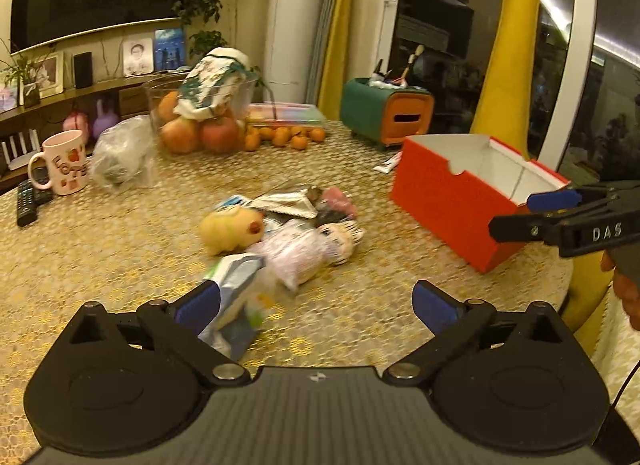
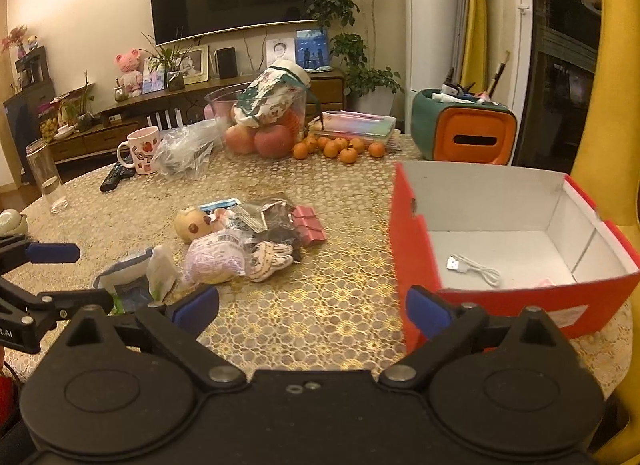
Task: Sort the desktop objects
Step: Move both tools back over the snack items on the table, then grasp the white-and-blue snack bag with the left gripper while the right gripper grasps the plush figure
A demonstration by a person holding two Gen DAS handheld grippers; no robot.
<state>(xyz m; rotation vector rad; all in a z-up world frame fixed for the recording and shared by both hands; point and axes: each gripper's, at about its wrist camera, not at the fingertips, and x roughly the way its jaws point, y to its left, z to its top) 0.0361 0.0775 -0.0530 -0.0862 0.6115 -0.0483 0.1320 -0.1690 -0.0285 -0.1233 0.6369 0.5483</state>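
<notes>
Two grippers are hovering over the tabletop (image 2: pixel 320 305), and both are standing with their jaws wide and nothing between them. The left gripper (image 1: pixel 316 301) is pointing at the heap of small things (image 1: pixel 280 233) in the middle of the gold-patterned cloth; the right gripper (image 2: pixel 312 305) is hanging between that heap and the one red box (image 2: pixel 516 249), which is sitting open toward the right edge.

Inside the box one white USB cable (image 2: pixel 474 267) is lying on the floor; a pale pink thing beside it is too cut off by the near wall to name.

The heap is holding one yellow plush toy (image 1: pixel 232 231), one lilac packet (image 2: pixel 216 259), one striped soft toy (image 2: pixel 268 259), one pink bar (image 2: pixel 308 225), one silver foil wrapper (image 2: pixel 250 213) and one blue-and-white pouch (image 1: pixel 236 289) at its near end. Further pieces are overlapping underneath and are hard to separate, and motion is blurring the left wrist view.

Behind, one pink mug (image 2: pixel 143 150), one glass fruit bowl (image 2: pixel 256 121), roughly nine small oranges (image 2: pixel 340 149) and one green-and-orange organiser (image 2: pixel 464 125) are standing.
</notes>
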